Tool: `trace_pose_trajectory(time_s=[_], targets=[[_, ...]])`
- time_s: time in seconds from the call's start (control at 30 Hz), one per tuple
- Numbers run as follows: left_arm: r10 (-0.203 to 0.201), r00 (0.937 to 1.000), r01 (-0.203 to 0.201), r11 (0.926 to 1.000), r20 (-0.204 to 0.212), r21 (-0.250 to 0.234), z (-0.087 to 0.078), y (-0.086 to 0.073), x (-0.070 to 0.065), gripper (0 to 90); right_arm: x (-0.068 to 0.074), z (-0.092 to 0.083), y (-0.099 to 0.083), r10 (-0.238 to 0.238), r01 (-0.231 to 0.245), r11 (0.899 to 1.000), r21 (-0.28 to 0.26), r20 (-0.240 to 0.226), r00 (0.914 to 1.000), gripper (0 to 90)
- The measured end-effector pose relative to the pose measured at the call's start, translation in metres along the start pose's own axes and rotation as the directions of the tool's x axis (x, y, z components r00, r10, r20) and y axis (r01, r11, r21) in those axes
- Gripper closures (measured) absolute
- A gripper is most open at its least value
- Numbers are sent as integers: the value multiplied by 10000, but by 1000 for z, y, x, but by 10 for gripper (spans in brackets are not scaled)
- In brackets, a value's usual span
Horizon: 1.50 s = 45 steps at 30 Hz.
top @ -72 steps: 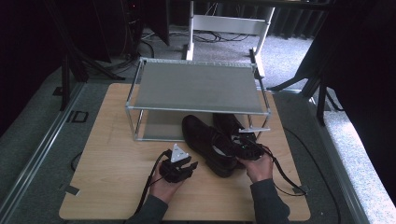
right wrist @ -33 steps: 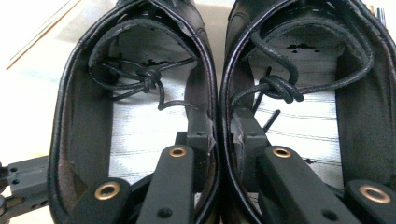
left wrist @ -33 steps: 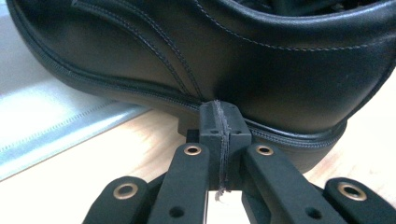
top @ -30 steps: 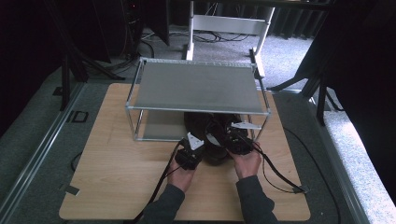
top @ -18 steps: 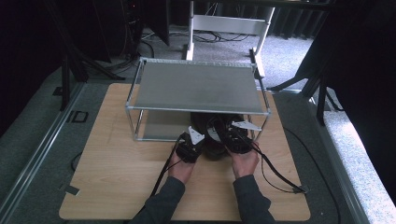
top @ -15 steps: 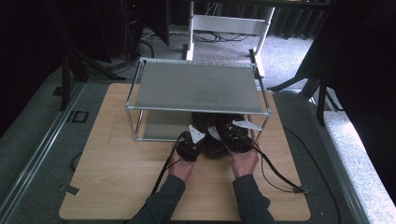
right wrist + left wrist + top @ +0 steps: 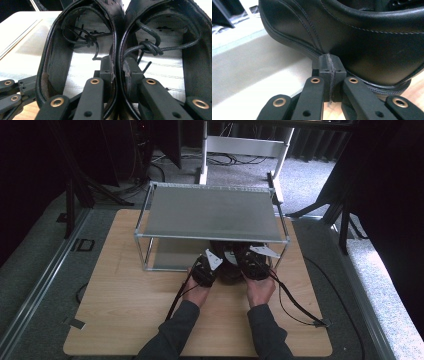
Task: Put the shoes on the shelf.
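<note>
A pair of black leather lace-up shoes (image 7: pixel 230 268) sits side by side at the front of the metal shelf rack (image 7: pixel 210 213), toes under its top shelf. My right gripper (image 7: pixel 117 68) is shut on the two inner collars, pinching the left shoe (image 7: pixel 51 57) and the right shoe (image 7: pixel 193 47) together; from above it (image 7: pixel 251 260) lies over the heels. The left gripper (image 7: pixel 329 65) is shut with nothing between its pads, its tips against the outer side of the left shoe (image 7: pixel 362 37). In the high view it (image 7: pixel 207 265) sits just left of the pair.
The rack stands at the back middle of the wooden table (image 7: pixel 125 300), with a lower shelf (image 7: pixel 172 254) near table level. Cables (image 7: pixel 295 302) trail from both grippers across the table front. A white stand (image 7: pixel 240 145) is on the floor behind the table.
Both hands have pushed forward, carrying the shoes from the open table in front of the rack to under its front edge. The left gripper came right, up against the left shoe.
</note>
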<state>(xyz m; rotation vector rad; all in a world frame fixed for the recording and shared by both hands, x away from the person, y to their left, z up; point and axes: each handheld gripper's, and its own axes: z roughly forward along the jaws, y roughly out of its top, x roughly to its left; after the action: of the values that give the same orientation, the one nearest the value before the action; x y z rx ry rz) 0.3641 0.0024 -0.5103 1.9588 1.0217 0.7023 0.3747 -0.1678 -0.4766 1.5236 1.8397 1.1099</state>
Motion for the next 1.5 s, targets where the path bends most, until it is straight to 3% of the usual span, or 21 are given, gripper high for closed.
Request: trace_pose_trajectory(time_s=[0.53,1.0,1.27,1.5], targets=[[-92,9986,97,9999,-518,96,19,-2,2,900,2,18,-4,-50,59,9993,-377,246,9997,792],[-247,9974,268,9992,-682,301,31,-6,7,900,5,30,-9,112,-87,9984,-565,427,9990,792],[-307,9950,344,9987,-952,371,32,-7,13,900,14,35,-6,-153,196,9973,-701,615,9980,792],[-294,9946,332,9988,-997,371,33,-7,14,900,15,37,-8,-65,113,9962,-865,557,9984,792]])
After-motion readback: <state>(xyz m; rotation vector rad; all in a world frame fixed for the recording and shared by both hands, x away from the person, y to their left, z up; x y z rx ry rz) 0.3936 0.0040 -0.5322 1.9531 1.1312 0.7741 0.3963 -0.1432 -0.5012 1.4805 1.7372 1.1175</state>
